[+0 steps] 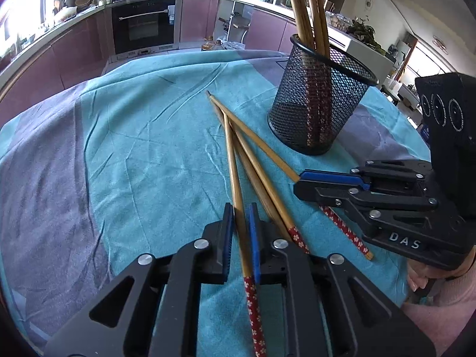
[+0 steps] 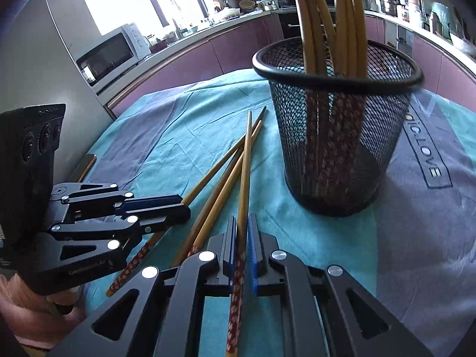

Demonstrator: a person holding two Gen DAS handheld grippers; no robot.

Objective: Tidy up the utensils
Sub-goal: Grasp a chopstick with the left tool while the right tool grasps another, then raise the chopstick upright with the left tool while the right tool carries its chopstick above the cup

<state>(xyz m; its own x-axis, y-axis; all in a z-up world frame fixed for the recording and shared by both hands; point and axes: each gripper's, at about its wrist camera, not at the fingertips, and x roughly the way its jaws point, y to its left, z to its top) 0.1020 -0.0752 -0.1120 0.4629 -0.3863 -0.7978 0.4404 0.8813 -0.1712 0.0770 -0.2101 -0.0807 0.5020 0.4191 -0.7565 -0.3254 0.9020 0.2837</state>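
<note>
Clearly legible, "DAS" stands in raised white letters on the black body of the right gripper (image 1: pixel 300 178), and the grey band of the teal-and-grey tablecloth (image 2: pixel 297 238) carries pale lettering ending in "LOVE"; the letters before it are partly behind the black wire-mesh cup (image 2: pixel 336 148). Small print on the left gripper (image 1: pixel 241 223), seen from the right wrist, is too blurred to read.

Four loose bamboo chopsticks with red flower-patterned handles lie fanned on the cloth just beside the cup, tips crossing towards it. Each gripper's blue pads are pressed together on one: the left on the left-hand chopstick (image 1: pixel 236 190), the right on the right-hand chopstick (image 2: pixel 245 178). The other two chopsticks (image 1: pixel 261 178) rest between them. More chopsticks (image 2: pixel 327 20) stand handle-down in the cup, their tips cut off by the upper edge. A hand in a pink sleeve (image 1: pixel 440 294) is barely visible.
</note>
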